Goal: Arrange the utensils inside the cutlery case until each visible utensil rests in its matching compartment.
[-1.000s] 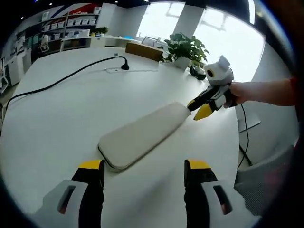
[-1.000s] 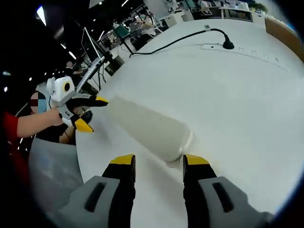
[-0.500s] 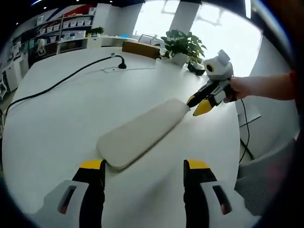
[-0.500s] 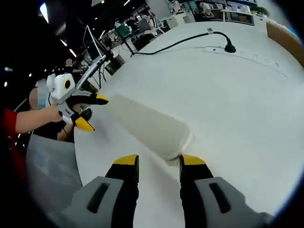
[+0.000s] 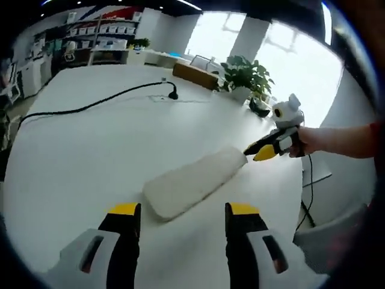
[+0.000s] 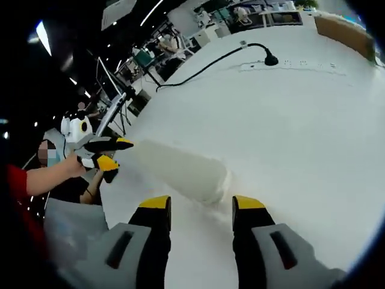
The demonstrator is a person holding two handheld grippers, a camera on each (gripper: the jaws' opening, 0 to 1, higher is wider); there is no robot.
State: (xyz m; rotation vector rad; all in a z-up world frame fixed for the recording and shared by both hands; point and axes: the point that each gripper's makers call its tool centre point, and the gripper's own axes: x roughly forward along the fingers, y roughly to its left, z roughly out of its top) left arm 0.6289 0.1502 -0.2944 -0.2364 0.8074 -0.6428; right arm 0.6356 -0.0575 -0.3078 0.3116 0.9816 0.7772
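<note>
Closed cream cutlery case (image 5: 194, 182) lying flat on white table (image 5: 90, 156), left gripper (image 5: 182, 212) hovering jaws open at its near end, right gripper (image 5: 264, 150) reaching in from 3 o'clock, jaws parted at far end, black cable (image 5: 90, 103) trailing at 11 o'clock.

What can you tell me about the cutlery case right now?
The cutlery case is a long, flat, cream-white case with rounded ends, matte and plastic-looking, lying closed on the white table. No utensils or compartments are visible. In the left gripper view the right gripper is at its far end, though contact is hard to judge; the left gripper is open just short of its near end. In the right gripper view the case lies beyond the open jaws.
</note>
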